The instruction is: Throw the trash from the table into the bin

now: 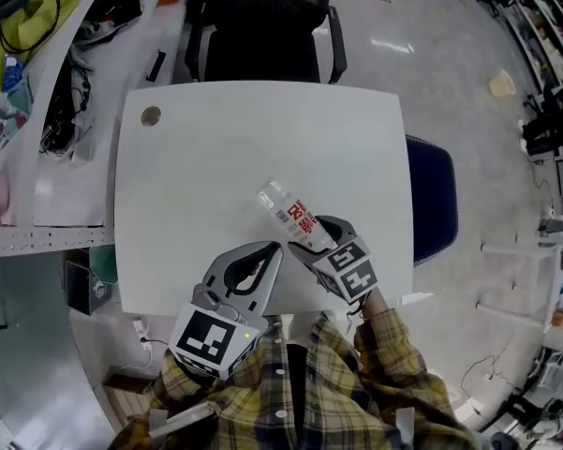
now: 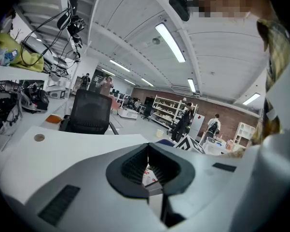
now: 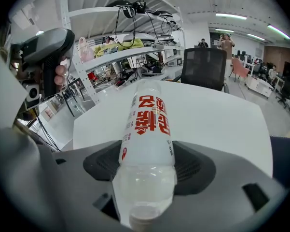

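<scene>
as both grippers hover over the near edge of the white table (image 1: 215, 148), the lot reads so. item: right gripper (image 1: 306, 240), jaws clamped on a clear plastic bottle (image 1: 288, 210) with a red-printed label, bottle pointing out over the tabletop toward its middle. item: left gripper (image 1: 273, 249), just beside it, jaws closed tip to tip, nothing between them. item: small round disc (image 1: 151, 116) at the table's far left corner. item: black office chair (image 1: 262, 26) at the far side.
</scene>
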